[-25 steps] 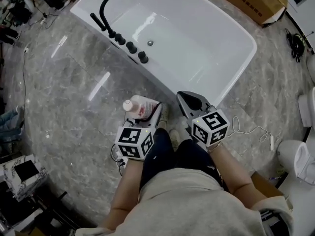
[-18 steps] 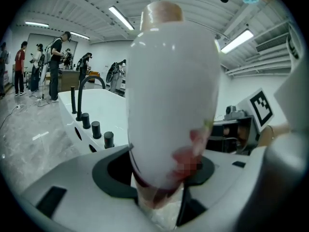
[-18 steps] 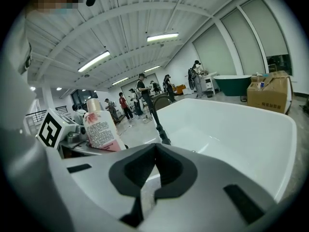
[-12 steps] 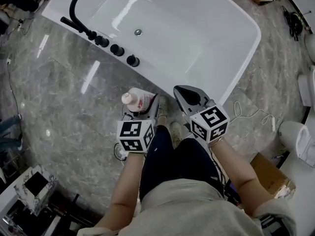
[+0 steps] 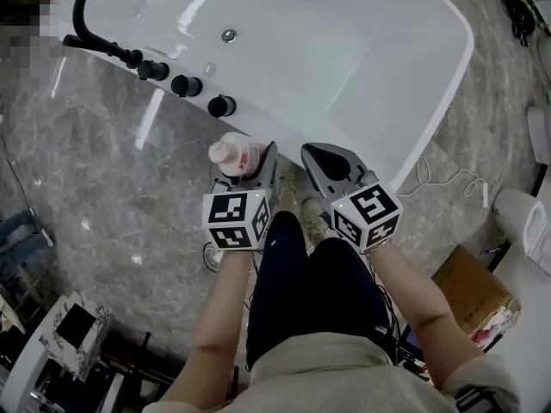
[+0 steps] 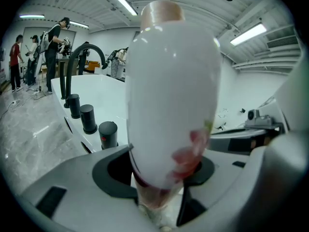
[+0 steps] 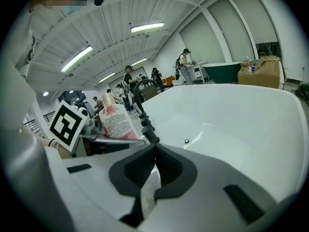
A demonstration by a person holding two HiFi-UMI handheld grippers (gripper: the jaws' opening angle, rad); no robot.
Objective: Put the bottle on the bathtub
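Note:
A white bottle [image 5: 238, 155] with a pinkish cap and a red-pink label stands upright in my left gripper [image 5: 250, 169], whose jaws are shut on it. In the left gripper view the bottle [image 6: 170, 105] fills the middle of the frame. My right gripper [image 5: 325, 163] is shut with nothing in it, close beside the left one, and from its view the bottle [image 7: 115, 121] shows at the left. Both grippers hover just short of the near rim of the white bathtub [image 5: 430, 101], whose basin [image 7: 227, 124] spreads ahead.
A black faucet [image 5: 86, 7] and three black knobs [image 5: 185, 85] line the tub's left rim. A drain [image 5: 228, 35] sits in the basin. Grey marble floor [image 5: 103, 188] surrounds the tub. A white cable [image 5: 448, 179] and a cardboard box [image 5: 469, 278] lie at right. People stand far off.
The view has shifted toward the tub, so the tub and faucet sit closer and higher in frame. Both grippers keep their spacing, the bottle still held in the left one.

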